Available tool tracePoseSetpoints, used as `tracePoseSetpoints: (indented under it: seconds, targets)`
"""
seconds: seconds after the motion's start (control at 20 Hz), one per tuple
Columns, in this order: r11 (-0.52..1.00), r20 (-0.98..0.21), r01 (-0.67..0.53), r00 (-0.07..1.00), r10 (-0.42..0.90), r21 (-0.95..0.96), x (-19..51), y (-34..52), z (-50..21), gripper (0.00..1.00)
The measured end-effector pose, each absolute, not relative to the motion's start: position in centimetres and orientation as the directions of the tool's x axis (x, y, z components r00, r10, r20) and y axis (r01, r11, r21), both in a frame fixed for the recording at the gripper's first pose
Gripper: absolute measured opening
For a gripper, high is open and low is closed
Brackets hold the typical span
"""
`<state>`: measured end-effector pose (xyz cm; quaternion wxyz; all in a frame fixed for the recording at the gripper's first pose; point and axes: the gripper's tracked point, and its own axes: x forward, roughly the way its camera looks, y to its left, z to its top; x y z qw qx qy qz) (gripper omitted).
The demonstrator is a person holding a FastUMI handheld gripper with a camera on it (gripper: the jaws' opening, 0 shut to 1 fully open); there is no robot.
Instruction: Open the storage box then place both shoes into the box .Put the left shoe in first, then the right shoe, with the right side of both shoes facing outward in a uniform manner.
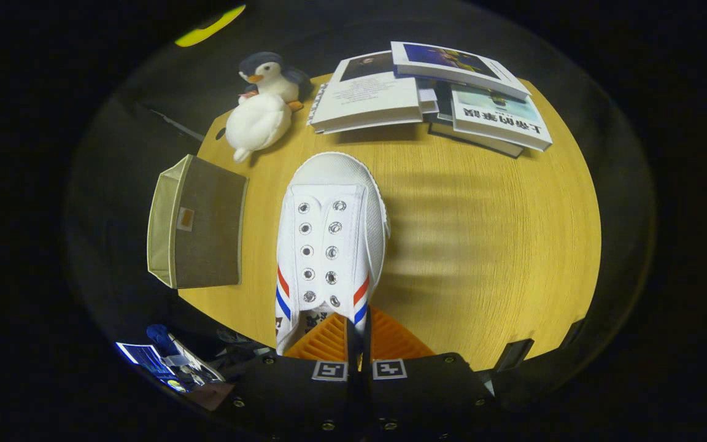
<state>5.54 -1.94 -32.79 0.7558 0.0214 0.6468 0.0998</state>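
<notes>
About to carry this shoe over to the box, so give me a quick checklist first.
1. Grip: gripper fingers closed on the white shoe at its heel end: ok.
2. Shoe lifted off the table: cannot tell.
3. Box open: cannot tell.
4. Path to box: beside the shoe, nothing between: ok.
5. Left or right shoe: cannot tell.
6. Penguin toy and books beyond the shoe, clear of route: ok.

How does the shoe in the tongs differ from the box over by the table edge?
The shoe is white with red and blue stripes; the box is plain beige and brown. The shoe hangs lifted above the table, its rear pinched in the tongs, toe pointing away; the box rests at the table's edge, untouched. The shoe is rounded and the box flat-sided. Both look like fabric.
</notes>
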Motion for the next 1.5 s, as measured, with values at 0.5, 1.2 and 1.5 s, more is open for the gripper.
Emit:
tracePoseSetpoints:
  seconds: [0.5,1.2,1.5]
  targets:
    - [0.923,-0.937,-0.285,0.159,0.310,0.257,7.4,10.7,-27.5,0.01]
    - [0.820,-0.933,-0.514,0.096,0.348,0.253,9.3,26.2,-25.6,0.01]
    - [0.797,-0.953,-0.565,0.058,0.296,0.213,9.7,30.9,-28.5,0.01]
